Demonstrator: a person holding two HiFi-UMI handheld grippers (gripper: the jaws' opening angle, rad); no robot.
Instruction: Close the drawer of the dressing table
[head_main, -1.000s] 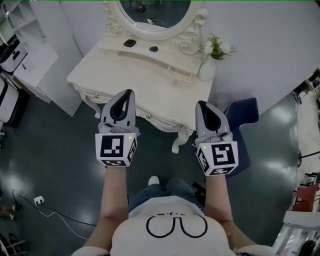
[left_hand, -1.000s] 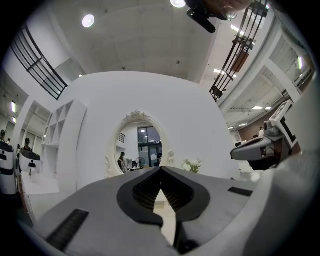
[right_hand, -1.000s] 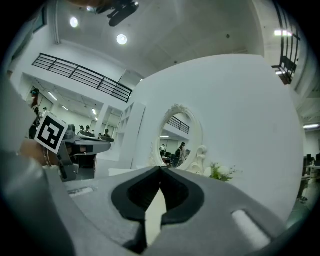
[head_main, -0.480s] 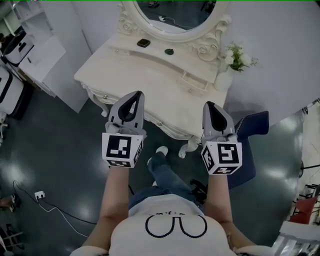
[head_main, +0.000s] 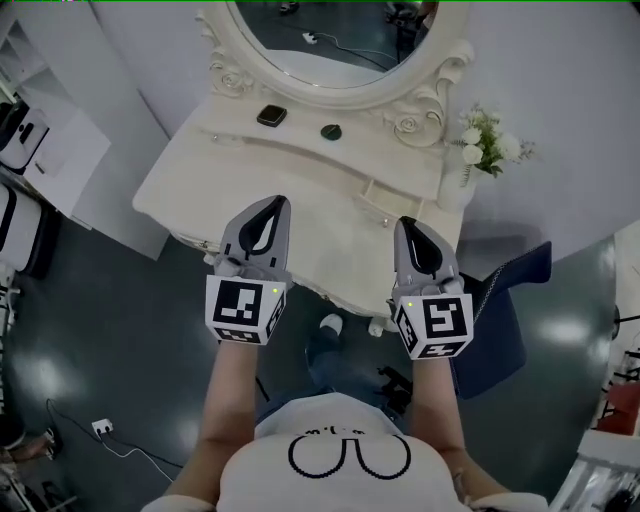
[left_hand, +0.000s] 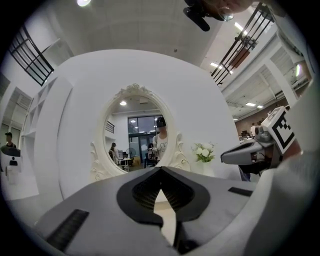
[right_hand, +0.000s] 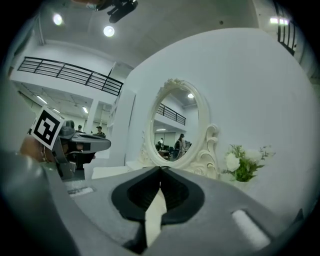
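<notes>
Over the front edge of the cream counter (head_main: 190, 170) I hold both tools side by side, level and pointing at the oval mirror (head_main: 340, 40). The left tool (head_main: 277, 200) has its jaws pressed together at the tips with nothing between them. The right tool (head_main: 405, 222) is closed the same way and is just as empty. The drawer (head_main: 383, 203) sits in the raised ledge at the back of the counter, right of centre. It seems to stick out a little from the ledge front, just beyond the right tool's tip and apart from it. A dark square object (head_main: 271, 115) and a small dark round one (head_main: 331, 131) lie on the ledge below the mirror. White flowers (head_main: 480, 150) stand at the far right corner.
</notes>
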